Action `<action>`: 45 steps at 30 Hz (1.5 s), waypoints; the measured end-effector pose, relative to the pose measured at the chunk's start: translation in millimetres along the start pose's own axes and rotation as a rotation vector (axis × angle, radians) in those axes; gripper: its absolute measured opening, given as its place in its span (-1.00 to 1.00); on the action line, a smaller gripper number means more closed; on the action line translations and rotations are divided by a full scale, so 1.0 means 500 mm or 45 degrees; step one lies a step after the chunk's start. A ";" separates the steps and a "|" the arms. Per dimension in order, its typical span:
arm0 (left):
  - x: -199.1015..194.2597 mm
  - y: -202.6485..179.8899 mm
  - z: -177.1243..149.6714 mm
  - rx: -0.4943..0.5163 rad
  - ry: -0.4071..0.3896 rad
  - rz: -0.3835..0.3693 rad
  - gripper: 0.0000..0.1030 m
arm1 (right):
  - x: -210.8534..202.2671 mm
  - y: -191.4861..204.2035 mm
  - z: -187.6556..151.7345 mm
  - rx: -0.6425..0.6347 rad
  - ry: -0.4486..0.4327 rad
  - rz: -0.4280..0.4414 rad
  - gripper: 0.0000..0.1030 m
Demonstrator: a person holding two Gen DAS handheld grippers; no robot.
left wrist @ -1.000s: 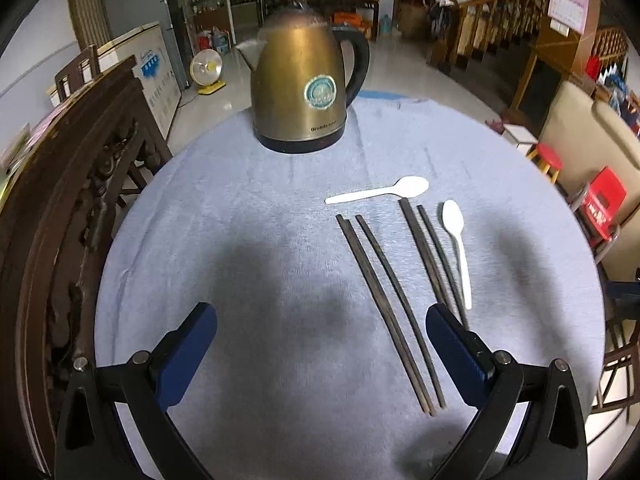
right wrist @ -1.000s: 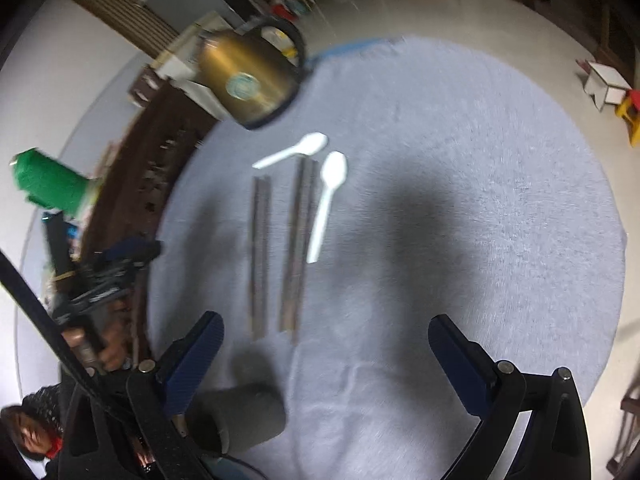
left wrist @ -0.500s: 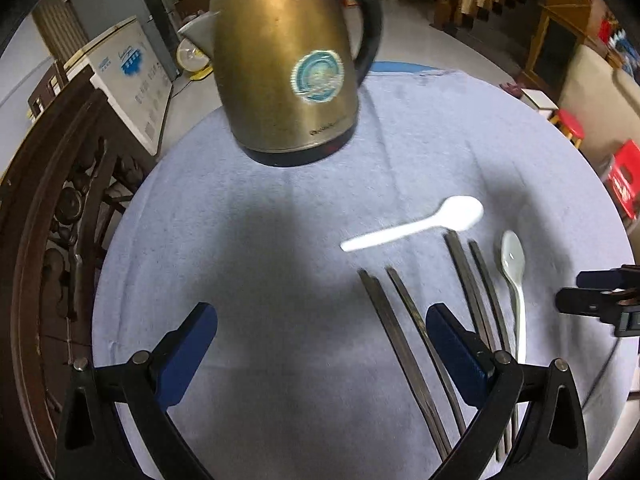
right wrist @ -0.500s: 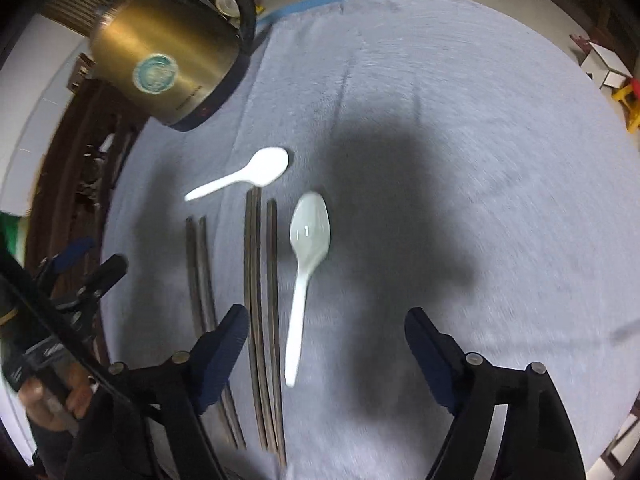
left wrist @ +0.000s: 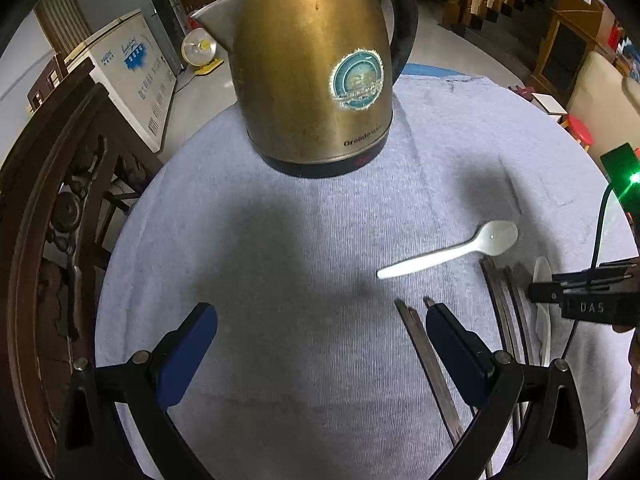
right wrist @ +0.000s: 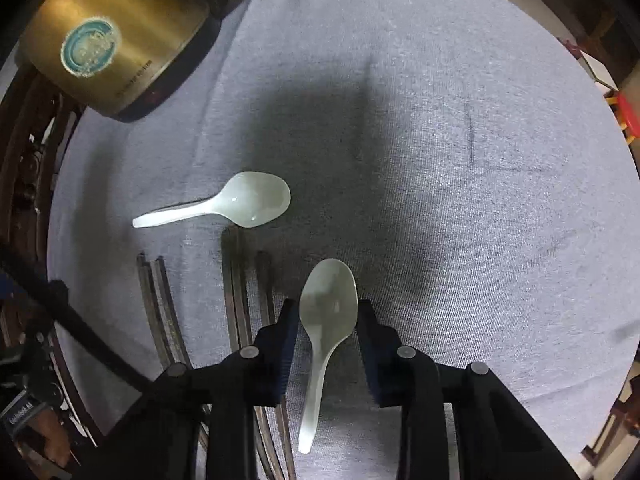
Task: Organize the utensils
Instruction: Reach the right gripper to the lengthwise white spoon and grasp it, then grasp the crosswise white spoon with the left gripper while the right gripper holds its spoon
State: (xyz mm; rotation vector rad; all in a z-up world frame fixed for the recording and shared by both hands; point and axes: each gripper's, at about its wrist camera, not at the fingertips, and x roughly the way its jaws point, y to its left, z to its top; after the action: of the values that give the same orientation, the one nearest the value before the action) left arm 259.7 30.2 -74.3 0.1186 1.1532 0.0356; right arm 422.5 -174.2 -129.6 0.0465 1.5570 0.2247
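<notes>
Worktop [right wrist: 460,140], kettle [right wrist: 108,40], chopsticks [right wrist: 236,280], two spoons. Right claw [right wrist: 328,316], wide a second ago, has dropped over the near spoon [right wrist: 326,320] and is closing, pads apparently not yet touching: pickup imminent. Spoon's long axis runs along the chopsticks, bowl pointing away. Left claw [left wrist: 320,344] hangs wide, empty.

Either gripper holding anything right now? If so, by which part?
Nothing gripped yet. The right gripper is closing around the near white spoon, jaws flanking its bowl where it meets the handle, gaps visible. The left gripper is open and empty.
</notes>
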 end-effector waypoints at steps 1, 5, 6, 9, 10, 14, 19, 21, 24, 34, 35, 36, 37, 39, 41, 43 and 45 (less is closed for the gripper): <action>0.002 -0.002 0.004 0.006 0.001 0.006 1.00 | 0.001 0.003 0.005 -0.007 0.008 0.002 -0.39; 0.009 -0.027 0.031 0.053 0.013 0.003 1.00 | -0.009 -0.028 0.005 -0.034 0.006 -0.011 -0.39; 0.014 -0.038 0.039 0.075 0.020 0.005 1.00 | -0.012 -0.043 0.003 -0.035 0.010 -0.005 -0.39; 0.032 -0.097 0.072 0.201 0.063 -0.006 1.00 | -0.019 -0.089 -0.008 -0.042 0.004 -0.003 -0.39; 0.039 -0.118 0.082 0.238 0.075 -0.006 1.00 | -0.020 -0.101 -0.011 -0.039 0.005 0.013 -0.39; 0.067 -0.200 0.112 0.370 0.114 -0.024 1.00 | -0.024 -0.133 -0.019 -0.017 -0.024 0.100 -0.39; 0.095 -0.295 0.108 0.656 0.103 0.014 1.00 | -0.037 -0.177 -0.041 -0.008 -0.057 0.186 -0.38; 0.108 -0.308 0.105 0.730 0.101 0.027 1.00 | -0.031 -0.204 -0.051 -0.004 -0.064 0.224 -0.38; 0.128 -0.311 0.114 0.767 0.108 0.051 0.78 | -0.027 -0.219 -0.050 -0.002 -0.073 0.258 -0.38; 0.129 -0.296 0.123 0.799 0.186 -0.054 0.31 | -0.045 -0.279 -0.047 -0.003 -0.073 0.306 -0.38; 0.123 -0.296 0.124 0.800 0.179 -0.062 0.36 | -0.044 -0.281 -0.046 -0.005 -0.074 0.304 -0.38; 0.119 -0.295 0.124 0.796 0.173 -0.064 0.44 | -0.038 -0.277 -0.045 -0.008 -0.074 0.303 -0.38; 0.121 -0.303 0.122 0.790 0.174 -0.075 0.45 | -0.038 -0.276 -0.043 -0.007 -0.075 0.305 -0.38; 0.114 -0.299 0.125 0.767 0.174 -0.116 0.45 | -0.038 -0.287 -0.040 -0.001 -0.075 0.316 -0.38; 0.112 -0.313 0.120 0.749 0.178 -0.119 0.49 | -0.031 -0.283 -0.041 0.002 -0.075 0.317 -0.38; 0.121 -0.317 0.114 0.761 0.195 -0.099 0.50 | -0.043 -0.275 -0.045 -0.002 -0.075 0.308 -0.38; 0.136 -0.321 0.106 0.758 0.219 -0.075 0.50 | -0.037 -0.268 -0.044 -0.002 -0.077 0.305 -0.38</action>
State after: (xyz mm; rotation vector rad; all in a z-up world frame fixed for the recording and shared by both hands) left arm 330.4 -127.2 -132.8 0.6178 1.3103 -0.3588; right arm 416.0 -311.2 -135.0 0.2373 1.4897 0.4093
